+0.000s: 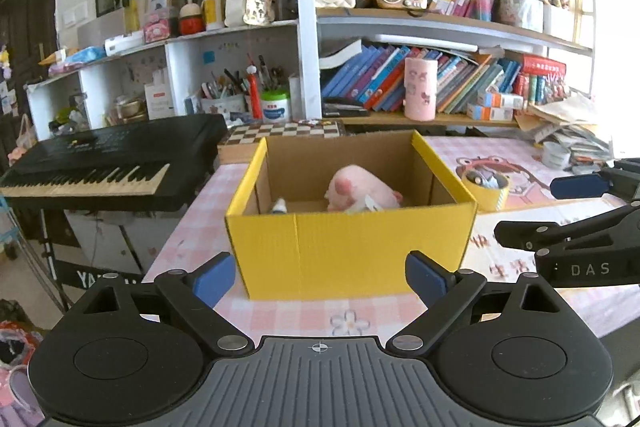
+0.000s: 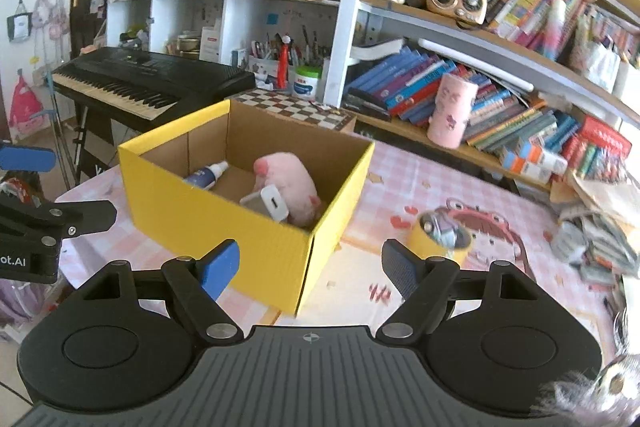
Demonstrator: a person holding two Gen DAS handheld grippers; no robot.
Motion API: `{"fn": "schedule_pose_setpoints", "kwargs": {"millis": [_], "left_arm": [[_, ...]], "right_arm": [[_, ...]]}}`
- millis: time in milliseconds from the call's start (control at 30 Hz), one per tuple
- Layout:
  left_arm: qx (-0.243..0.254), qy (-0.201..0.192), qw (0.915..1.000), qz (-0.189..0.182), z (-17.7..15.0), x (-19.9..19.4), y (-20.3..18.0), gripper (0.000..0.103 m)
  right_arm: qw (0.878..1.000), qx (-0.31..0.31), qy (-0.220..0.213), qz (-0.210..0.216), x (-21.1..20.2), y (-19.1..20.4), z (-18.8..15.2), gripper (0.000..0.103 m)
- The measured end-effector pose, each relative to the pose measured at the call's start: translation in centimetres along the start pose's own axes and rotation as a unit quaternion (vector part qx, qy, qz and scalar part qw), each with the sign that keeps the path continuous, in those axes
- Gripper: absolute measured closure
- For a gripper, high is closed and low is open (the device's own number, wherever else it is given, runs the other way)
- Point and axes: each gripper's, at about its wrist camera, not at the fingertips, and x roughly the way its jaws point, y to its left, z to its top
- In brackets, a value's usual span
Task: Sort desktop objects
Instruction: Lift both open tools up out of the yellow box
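An open yellow cardboard box point(image 1: 352, 255) point(image 2: 224, 239) stands on the pink checked tablecloth. Inside lie a pink plush pig point(image 1: 360, 191) point(image 2: 288, 179), a small blue-and-white bottle point(image 2: 208, 175) and a white charger point(image 2: 272, 205). My left gripper point(image 1: 320, 277) hovers just in front of the box, open, nothing between its blue pads. My right gripper point(image 2: 312, 265) is open at the box's near right corner and holds nothing. Right of the box sits a yellow tape roll point(image 1: 486, 187) point(image 2: 440, 239) with small metal items in its hole.
A black keyboard point(image 1: 112, 163) stands left of the table. A chessboard point(image 1: 284, 133) lies behind the box. Bookshelves run along the back with a pink cylinder point(image 1: 420, 89) in front. A pile of papers point(image 2: 600, 239) crowds the table's right end.
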Motion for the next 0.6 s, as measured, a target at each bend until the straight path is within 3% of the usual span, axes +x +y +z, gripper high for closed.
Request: {"fn": "schedule_pose_setpoints", "kwargs": {"millis": [300,600], "left_arm": [[-0.002,0.022,0.9998,0.000,-2.8,-2.7,0.5,0.008],[0.003,0.043,0.9990,0.010,-5.3,-4.8,1.4,0.008]], "right_arm": [[0.998,0.057,0.022,0.004,-2.3,2.0,-2.6,0.026],[0.998,0.054,0.037,0.009,-3.7,4.8,-5.0,0.025]]}}
